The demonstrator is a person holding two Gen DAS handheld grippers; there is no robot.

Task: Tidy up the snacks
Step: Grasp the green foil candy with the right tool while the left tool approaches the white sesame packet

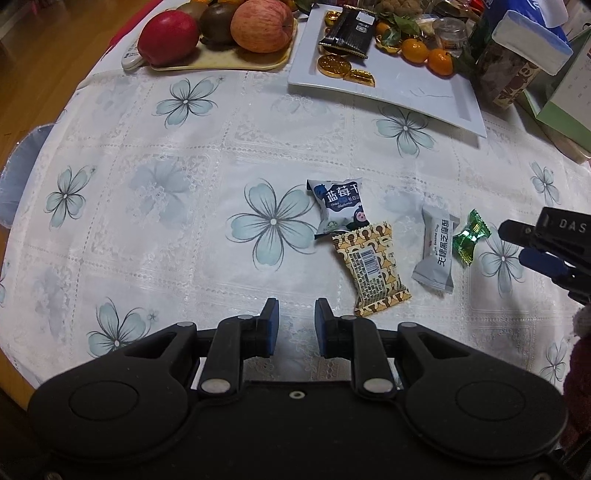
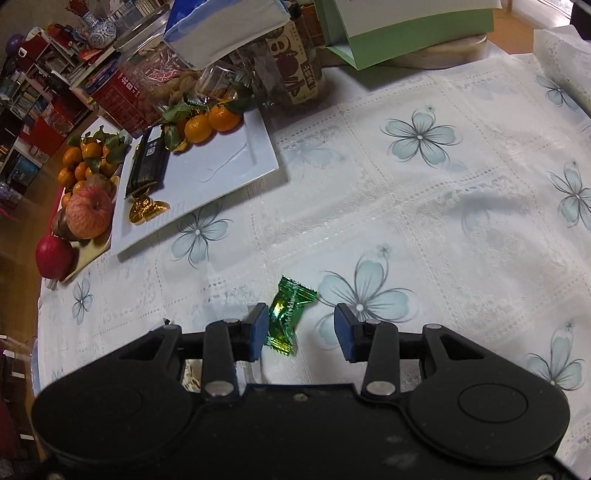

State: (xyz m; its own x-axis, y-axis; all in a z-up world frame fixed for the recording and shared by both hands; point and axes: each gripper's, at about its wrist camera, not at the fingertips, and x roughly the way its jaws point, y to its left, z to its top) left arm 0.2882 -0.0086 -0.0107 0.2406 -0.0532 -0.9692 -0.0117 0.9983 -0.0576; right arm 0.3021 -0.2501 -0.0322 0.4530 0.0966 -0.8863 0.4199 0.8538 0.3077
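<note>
Right gripper (image 2: 300, 334) jaws stood apart, nothing clamped; green candy (image 2: 290, 316) lay between them, hard against the left pad, well off the right one. Re-centering before closing was judged worthwhile, or the wrapper would likely be skidded. Left gripper (image 1: 295, 328) jaws were narrowly apart, empty; yellow packet (image 1: 369, 264) lay just beyond its right jaw. White plate (image 2: 236, 173) sat far ahead-left.

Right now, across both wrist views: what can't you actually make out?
- Right gripper, right wrist view: the left pad is at the green candy; contact can't be confirmed.
- Yellow snack packet, left wrist view: barcode side up, print too small to read.
- Black packet on white plate, left wrist view: label too small to read.
- Green box, left wrist view: cut off by the right edge.
</note>
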